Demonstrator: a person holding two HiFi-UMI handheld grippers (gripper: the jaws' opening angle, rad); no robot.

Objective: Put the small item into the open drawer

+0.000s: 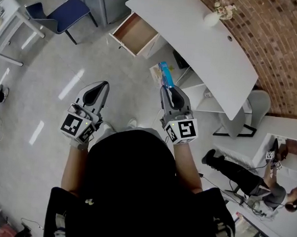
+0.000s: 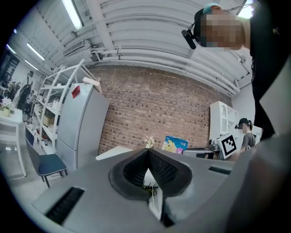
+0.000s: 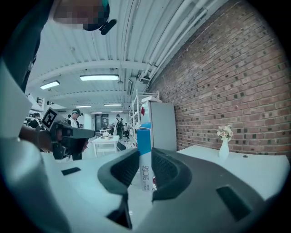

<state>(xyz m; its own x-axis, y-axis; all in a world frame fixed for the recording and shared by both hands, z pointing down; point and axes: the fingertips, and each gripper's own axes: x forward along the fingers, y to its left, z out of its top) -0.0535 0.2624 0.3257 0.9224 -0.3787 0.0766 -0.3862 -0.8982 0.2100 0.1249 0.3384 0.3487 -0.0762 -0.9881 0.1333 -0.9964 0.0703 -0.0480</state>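
Note:
My right gripper (image 1: 168, 90) is shut on a small blue and white box (image 1: 165, 75), which sticks up from between its pads (image 3: 144, 157). In the left gripper view the same box (image 2: 175, 144) shows blue and yellow beyond the jaws. My left gripper (image 1: 101, 85) is shut with nothing in it; its jaws meet at the tip (image 2: 148, 152). The open drawer (image 1: 136, 33) with a brown inside juts from the left end of the white desk (image 1: 205, 48), ahead of both grippers.
A white vase with flowers (image 1: 218, 13) stands on the desk by the brick wall (image 1: 277, 38). A blue chair (image 1: 59, 14) is at the far left beside a grey fridge (image 2: 79, 127). A person (image 1: 256, 182) sits on the floor at the right by a white shelf unit (image 1: 289, 147).

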